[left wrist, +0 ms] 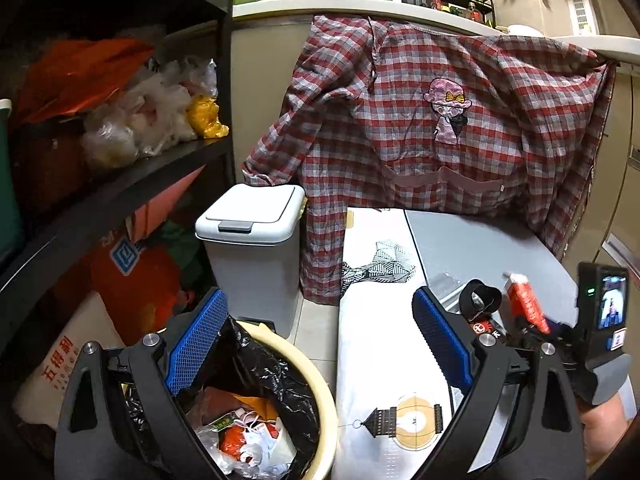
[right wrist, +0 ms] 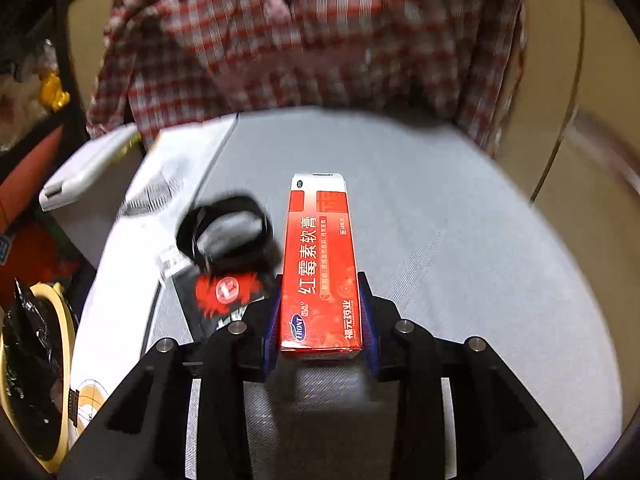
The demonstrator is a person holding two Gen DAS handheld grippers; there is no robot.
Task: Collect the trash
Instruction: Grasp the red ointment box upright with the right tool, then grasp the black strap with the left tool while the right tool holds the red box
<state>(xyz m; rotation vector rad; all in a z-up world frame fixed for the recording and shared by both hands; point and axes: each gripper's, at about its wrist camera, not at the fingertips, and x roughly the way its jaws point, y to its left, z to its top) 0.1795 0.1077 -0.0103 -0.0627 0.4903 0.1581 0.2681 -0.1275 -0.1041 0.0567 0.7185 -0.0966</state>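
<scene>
Right wrist view: your right gripper [right wrist: 320, 312] squeezed a long red cardboard box [right wrist: 320, 264] between its blue pads, above the grey table [right wrist: 460, 240]. Your left gripper [left wrist: 320, 340] stood wide and empty over the round cream bin with a black bag [left wrist: 280, 392].

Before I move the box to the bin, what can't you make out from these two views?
- Red box, right wrist view: its underside and near end, hidden by the right gripper closed on it.
- Black band, right wrist view: motion blur hides what it is.
- Bin, left wrist view: its fill depth, covered by the black liner and the left gripper; frame edge cuts its near side.
</scene>
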